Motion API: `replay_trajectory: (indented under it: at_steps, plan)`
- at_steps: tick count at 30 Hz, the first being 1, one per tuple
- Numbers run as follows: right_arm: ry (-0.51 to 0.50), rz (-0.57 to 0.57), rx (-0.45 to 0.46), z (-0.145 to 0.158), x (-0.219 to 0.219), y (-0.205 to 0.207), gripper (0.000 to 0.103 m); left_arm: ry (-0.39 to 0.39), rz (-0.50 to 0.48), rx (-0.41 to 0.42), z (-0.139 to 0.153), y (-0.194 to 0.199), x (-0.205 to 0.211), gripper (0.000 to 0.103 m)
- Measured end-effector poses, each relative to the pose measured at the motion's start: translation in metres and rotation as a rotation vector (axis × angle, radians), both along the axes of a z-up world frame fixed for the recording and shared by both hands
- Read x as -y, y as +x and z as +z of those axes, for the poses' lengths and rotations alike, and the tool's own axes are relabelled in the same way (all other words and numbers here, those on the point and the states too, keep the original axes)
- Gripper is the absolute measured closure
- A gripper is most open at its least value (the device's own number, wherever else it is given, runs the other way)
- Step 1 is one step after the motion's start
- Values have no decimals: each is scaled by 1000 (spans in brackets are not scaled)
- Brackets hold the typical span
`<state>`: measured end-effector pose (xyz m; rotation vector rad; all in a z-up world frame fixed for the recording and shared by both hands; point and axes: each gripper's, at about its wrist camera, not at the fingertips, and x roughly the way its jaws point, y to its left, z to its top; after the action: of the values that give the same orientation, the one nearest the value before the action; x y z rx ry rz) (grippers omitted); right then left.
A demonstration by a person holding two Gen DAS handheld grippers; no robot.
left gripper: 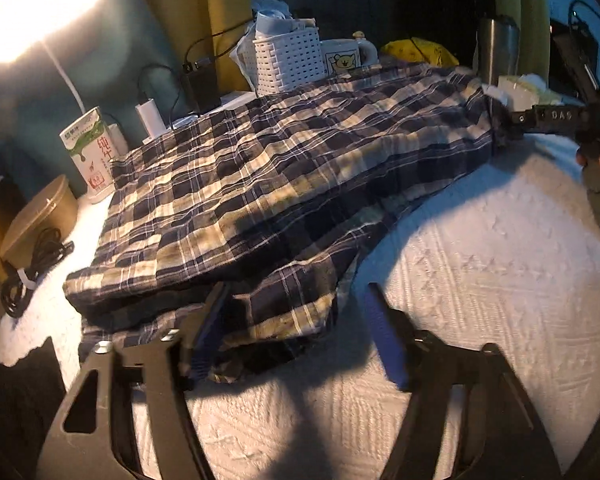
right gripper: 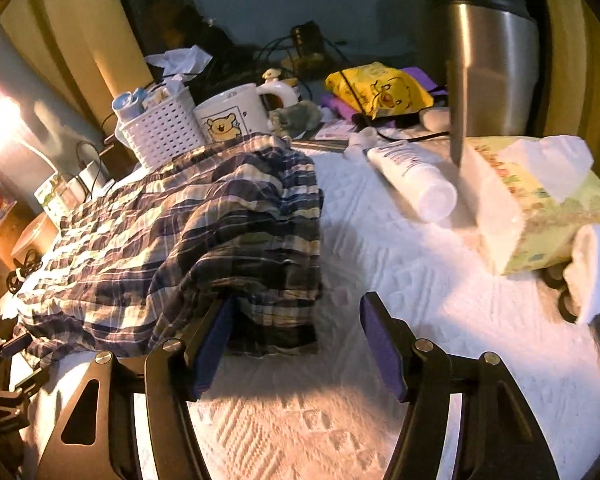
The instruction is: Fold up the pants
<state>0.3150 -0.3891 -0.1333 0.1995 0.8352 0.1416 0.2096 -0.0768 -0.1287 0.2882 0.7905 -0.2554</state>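
Both grippers apart, left gripper (left gripper: 296, 336) and right gripper (right gripper: 296, 344) each at a near edge of the pants (left gripper: 284, 168) ahead; I'd pinch both layers squarely before lifting.

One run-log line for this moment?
pants: laid flat, part-folded | left gripper: open at hem | right gripper: open at waistband | nothing gripped

White quilted worktop (right gripper: 380, 240) carries plaid pants (right gripper: 188, 232), basket (right gripper: 164, 132), mug (right gripper: 228, 114), tube (right gripper: 412, 176), tissue box (right gripper: 536, 208), milk carton (left gripper: 90, 152)
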Motion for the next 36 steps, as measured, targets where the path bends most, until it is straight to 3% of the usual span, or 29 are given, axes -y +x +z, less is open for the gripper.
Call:
replay_trajectory:
  at_steps: [3,5,6,8,24,31,36]
  plan:
    - [1,17,-30,-4,-5,7,37,5,8,-22,-5,5,0,82]
    - [3,38,-33,-5,-8,8,55,7,7,-24,-5,5,1,89]
    - [2,47,-36,-6,-10,9,58,7,4,-19,-4,4,2,94]
    - [-2,53,-34,-6,-11,9,74,6,3,-14,-3,-1,4,95]
    - [-82,80,64,31,-7,-31,77,-137,113,-43,12,-46,-10,96]
    - [-94,61,33,23,4,-61,77,-205,119,-92,17,-64,-27,91]
    - [-98,32,3,13,12,-73,77,-185,199,-72,28,-83,-58,90]
